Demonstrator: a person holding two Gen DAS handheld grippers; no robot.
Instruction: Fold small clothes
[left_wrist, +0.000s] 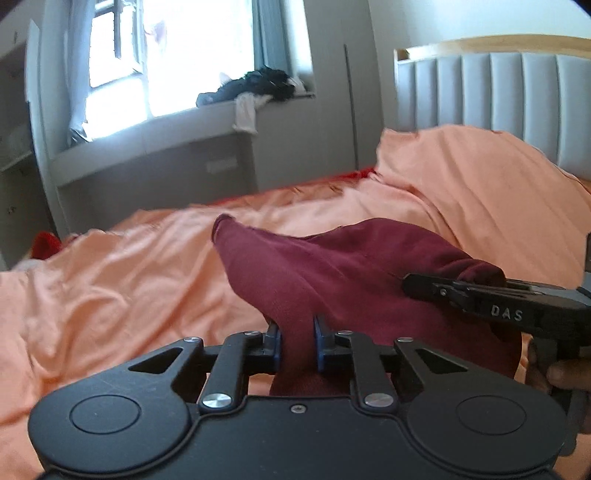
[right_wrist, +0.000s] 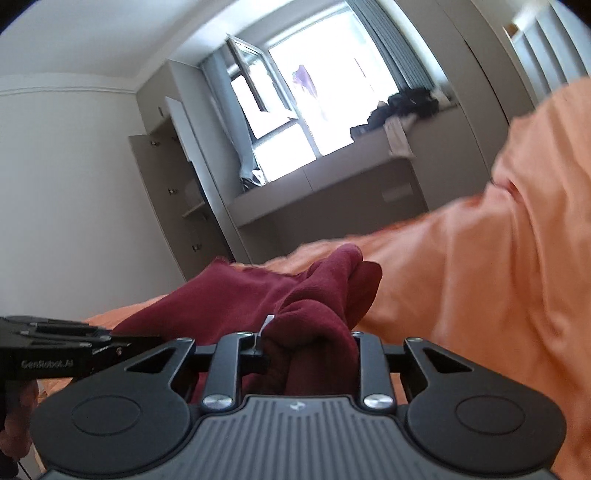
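Observation:
A dark red garment (left_wrist: 332, 266) is held up above the orange bed sheet (left_wrist: 129, 277). My left gripper (left_wrist: 297, 343) is shut on a fold of it, with cloth pinched between the blue pads (left_wrist: 320, 347). My right gripper (right_wrist: 308, 350) is shut on a bunched part of the same garment (right_wrist: 314, 295), where a small white label (right_wrist: 266, 325) sticks out. The right gripper also shows in the left wrist view (left_wrist: 424, 286), clamped on the garment's right end. The left gripper shows at the left of the right wrist view (right_wrist: 122, 345).
The orange sheet (right_wrist: 480, 277) covers the bed and rises over a mound near the grey padded headboard (left_wrist: 498, 92). A window ledge (left_wrist: 166, 133) beyond the bed holds a pile of dark clothes (left_wrist: 258, 83). A red item (left_wrist: 46, 242) lies at the bed's far left edge.

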